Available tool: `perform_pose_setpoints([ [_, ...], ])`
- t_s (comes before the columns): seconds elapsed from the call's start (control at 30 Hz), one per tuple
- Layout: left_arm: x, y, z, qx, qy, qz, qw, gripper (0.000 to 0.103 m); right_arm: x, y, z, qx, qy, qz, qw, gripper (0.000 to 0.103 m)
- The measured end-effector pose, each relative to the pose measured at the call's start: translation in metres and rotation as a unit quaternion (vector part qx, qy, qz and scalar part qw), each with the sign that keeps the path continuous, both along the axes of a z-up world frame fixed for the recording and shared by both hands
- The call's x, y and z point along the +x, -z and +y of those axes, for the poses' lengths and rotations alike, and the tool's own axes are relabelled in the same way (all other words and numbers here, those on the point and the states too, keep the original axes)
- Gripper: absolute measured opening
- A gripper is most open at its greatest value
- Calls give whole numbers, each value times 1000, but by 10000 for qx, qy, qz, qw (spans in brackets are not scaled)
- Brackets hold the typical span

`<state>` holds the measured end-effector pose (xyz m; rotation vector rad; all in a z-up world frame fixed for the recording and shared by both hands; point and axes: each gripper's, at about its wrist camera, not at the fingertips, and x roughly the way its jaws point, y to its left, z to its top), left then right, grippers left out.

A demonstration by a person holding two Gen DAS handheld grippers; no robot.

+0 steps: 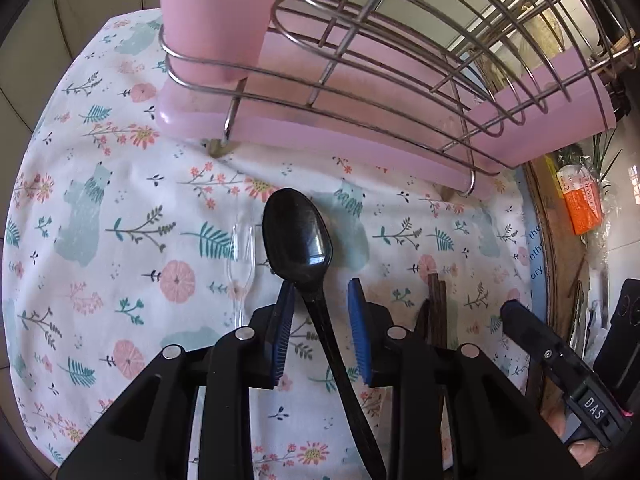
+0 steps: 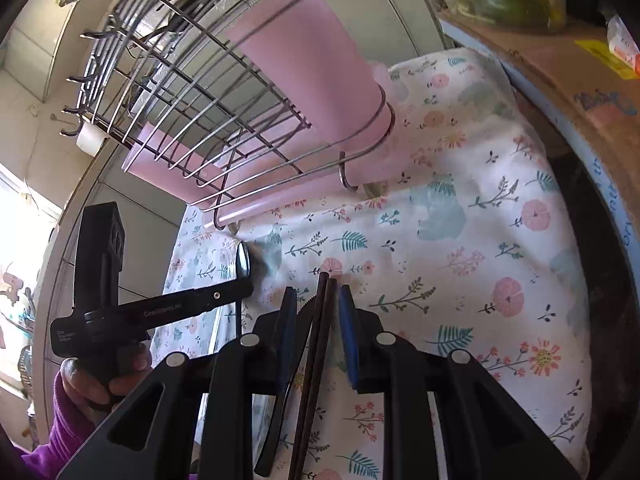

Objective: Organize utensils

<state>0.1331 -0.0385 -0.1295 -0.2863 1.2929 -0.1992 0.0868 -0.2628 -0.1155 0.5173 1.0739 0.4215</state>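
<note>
Both views are bright and evenly lit by daylight. In the right wrist view a window (image 2: 18, 216) at the left edge is blown out to white. Fisheye distortion bends straight lines and darkens the corners. Glare marks the black spoon (image 1: 298, 232) and the wire rack (image 1: 400, 52). Shadows are soft. Focus is sharp at centre, softer at the edges.

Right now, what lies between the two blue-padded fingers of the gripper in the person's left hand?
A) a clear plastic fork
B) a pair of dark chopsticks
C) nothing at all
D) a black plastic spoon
D: in the left wrist view the black spoon has its handle running down between the pads of the left gripper, while the clear fork lies on the cloth beside it.
</note>
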Motion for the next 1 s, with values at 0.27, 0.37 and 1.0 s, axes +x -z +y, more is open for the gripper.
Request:
perform_pose_setpoints([
  [0.27, -8, -9, 5, -374, 150, -187, 9990, 10, 16, 19, 7, 195, -37, 442, 9988, 21],
  [0.37, -15, -23, 11, -563, 167, -347, 9977, 10, 23, 26, 9, 209, 4, 582, 9981, 21],
  [1.0, -38, -83, 29, -687, 280, -1200, 9900, 10, 35, 33, 42, -404, -79, 318, 9986, 7],
])
